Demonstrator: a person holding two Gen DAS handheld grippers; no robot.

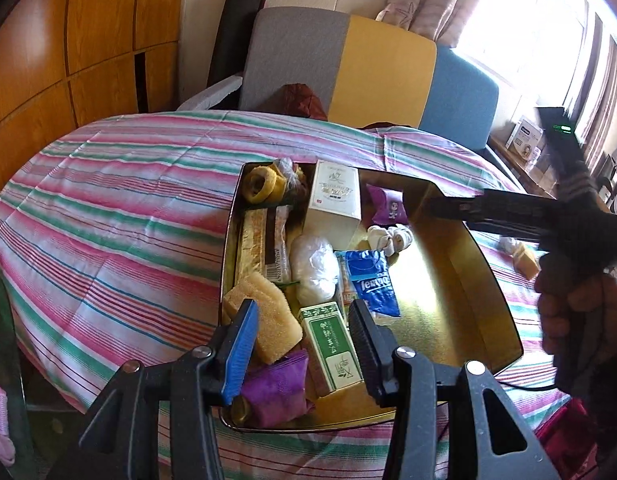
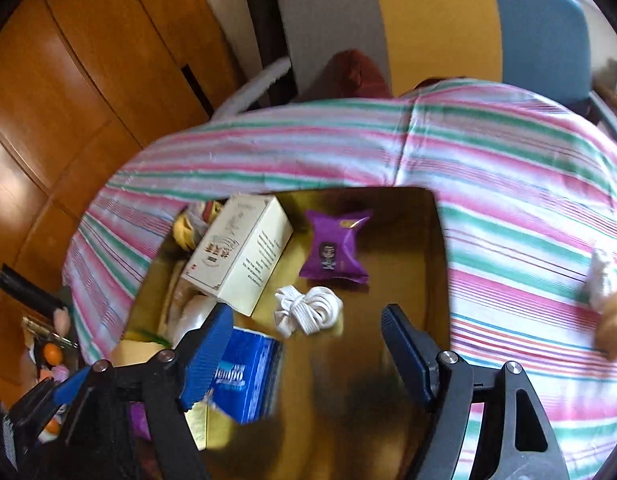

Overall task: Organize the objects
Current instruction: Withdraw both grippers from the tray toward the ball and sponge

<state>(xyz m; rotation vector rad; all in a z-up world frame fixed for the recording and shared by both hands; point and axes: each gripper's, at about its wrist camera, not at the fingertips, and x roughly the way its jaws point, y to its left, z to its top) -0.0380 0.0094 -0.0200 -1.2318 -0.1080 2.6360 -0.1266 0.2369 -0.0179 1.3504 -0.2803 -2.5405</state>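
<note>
Lying beyond parted jaws (untouched): cord bundle [image 2: 308,310]

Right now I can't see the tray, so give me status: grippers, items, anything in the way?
Left gripper open, empty, over green box. Right gripper open, empty, above tray. White cord lies in tray. Nothing blocking.

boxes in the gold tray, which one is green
The small green box at the tray's near end, between the left gripper's fingers in the left wrist view. The other, the cream box, stands taller at the far end.
</note>
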